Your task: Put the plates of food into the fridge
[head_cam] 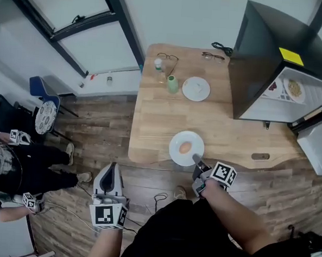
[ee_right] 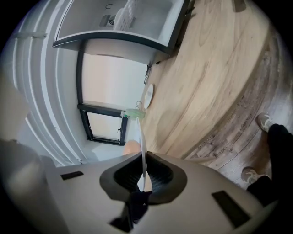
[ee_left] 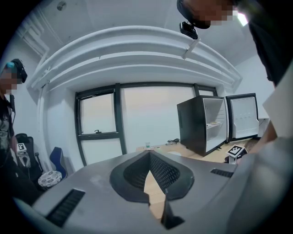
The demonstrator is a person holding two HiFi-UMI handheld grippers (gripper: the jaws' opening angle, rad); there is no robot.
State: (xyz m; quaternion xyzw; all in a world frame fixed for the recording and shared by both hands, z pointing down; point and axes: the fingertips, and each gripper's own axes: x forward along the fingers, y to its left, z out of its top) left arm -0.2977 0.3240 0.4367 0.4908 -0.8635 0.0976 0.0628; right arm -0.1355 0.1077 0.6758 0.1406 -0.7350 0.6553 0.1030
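A white plate [head_cam: 186, 148] with a round orange-brown piece of food [head_cam: 185, 147] sits at the wooden table's [head_cam: 231, 135] near edge. My right gripper [head_cam: 198, 163] is shut on its near rim. In the right gripper view the plate [ee_right: 142, 137] stands edge-on between the pads, the food [ee_right: 131, 147] to its left. A second white plate [head_cam: 196, 89] lies farther back on the table. The black fridge [head_cam: 274, 56] stands open at the right, with plates of food [head_cam: 294, 89] on its shelf. My left gripper [head_cam: 111, 170] hangs below the table edge over the floor, shut and empty.
A green cup [head_cam: 172, 83], a small bottle [head_cam: 158, 64] and two pairs of glasses [head_cam: 167, 57] lie at the table's far end. Left of the table are a blue chair [head_cam: 39, 85] and a person in black [head_cam: 17, 165]. The fridge door [head_cam: 318, 143] swings out at the right.
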